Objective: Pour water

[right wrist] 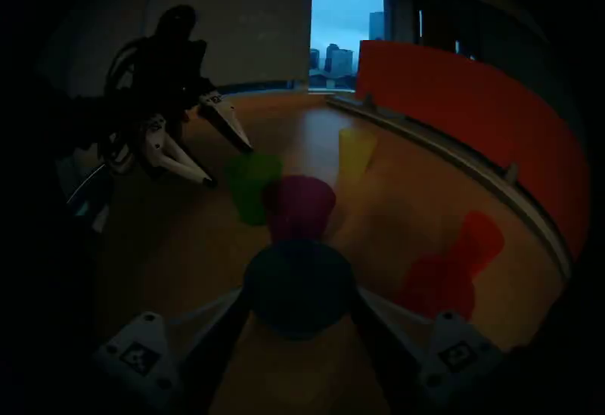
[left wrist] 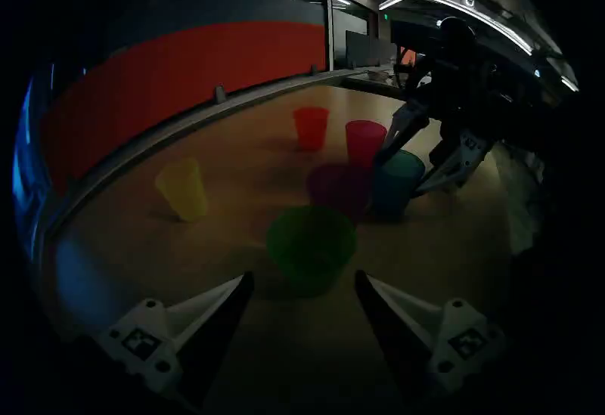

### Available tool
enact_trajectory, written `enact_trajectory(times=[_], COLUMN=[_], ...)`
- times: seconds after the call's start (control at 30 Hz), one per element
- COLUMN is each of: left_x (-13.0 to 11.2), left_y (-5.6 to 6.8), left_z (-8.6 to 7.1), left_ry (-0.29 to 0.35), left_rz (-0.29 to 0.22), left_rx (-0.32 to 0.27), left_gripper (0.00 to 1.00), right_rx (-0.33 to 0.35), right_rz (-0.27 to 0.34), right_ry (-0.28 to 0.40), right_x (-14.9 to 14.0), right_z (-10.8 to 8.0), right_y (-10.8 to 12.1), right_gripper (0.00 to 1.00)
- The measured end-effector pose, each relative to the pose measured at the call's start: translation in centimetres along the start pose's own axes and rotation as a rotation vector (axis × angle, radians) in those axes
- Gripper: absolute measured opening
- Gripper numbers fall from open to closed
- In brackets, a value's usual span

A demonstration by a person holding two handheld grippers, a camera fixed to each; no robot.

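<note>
Dim light here. The right claw (right wrist: 299,294) grips the dark teal plastic cup (right wrist: 299,283) on the wooden worktop (right wrist: 378,211), fingers pressed to both sides. The left claw (left wrist: 303,274) gapes wide, with the translucent green plastic cup (left wrist: 310,247) standing upright just at its fingertips.

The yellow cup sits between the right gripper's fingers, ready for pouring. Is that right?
Not quite. The cup between the right gripper's fingers is the teal cup, not the yellow cup. The right gripper view shows this: the yellow cup stands farther off on the table, with nothing holding it.
</note>
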State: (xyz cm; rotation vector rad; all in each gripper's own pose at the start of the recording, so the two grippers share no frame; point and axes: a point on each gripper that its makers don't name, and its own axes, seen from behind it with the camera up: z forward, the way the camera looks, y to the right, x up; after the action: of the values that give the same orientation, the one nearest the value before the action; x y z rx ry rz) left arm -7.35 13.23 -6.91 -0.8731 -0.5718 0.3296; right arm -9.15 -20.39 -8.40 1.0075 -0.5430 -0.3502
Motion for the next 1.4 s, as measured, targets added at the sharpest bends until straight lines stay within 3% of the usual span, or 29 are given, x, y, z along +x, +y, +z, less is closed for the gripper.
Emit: enact_trajectory(times=[0.53, 0.87, 1.17, 1.4], left_x=[-0.2, -0.8, -1.2, -1.0], left_y=[-0.2, -0.2, -1.1, -1.3], left_z=[-1.1, -2.4, -4.6, -5.5], left_ry=[0.007, 0.021, 0.050, 0.085], left_rz=[-0.023, -0.051, -0.086, -0.120], left_rx=[0.018, 0.045, 0.108, 0.143], left_gripper=[0.97, 0.98, 0.99, 0.99], right_rx=[-0.027, -0.076, -0.134, -0.172], right_rz=[0.012, 0.025, 0.048, 0.081], right_ry=[-0.034, -0.035, -0.020, 0.009], right_x=[-1.4, -2.4, -3.0, -3.3], right_z=[-1.4, -4.2, -7.4, -8.8], right_y=[-0.1, 0.1, 0.7, 0.8], right_gripper=[0.94, 0.94, 0.94, 0.94])
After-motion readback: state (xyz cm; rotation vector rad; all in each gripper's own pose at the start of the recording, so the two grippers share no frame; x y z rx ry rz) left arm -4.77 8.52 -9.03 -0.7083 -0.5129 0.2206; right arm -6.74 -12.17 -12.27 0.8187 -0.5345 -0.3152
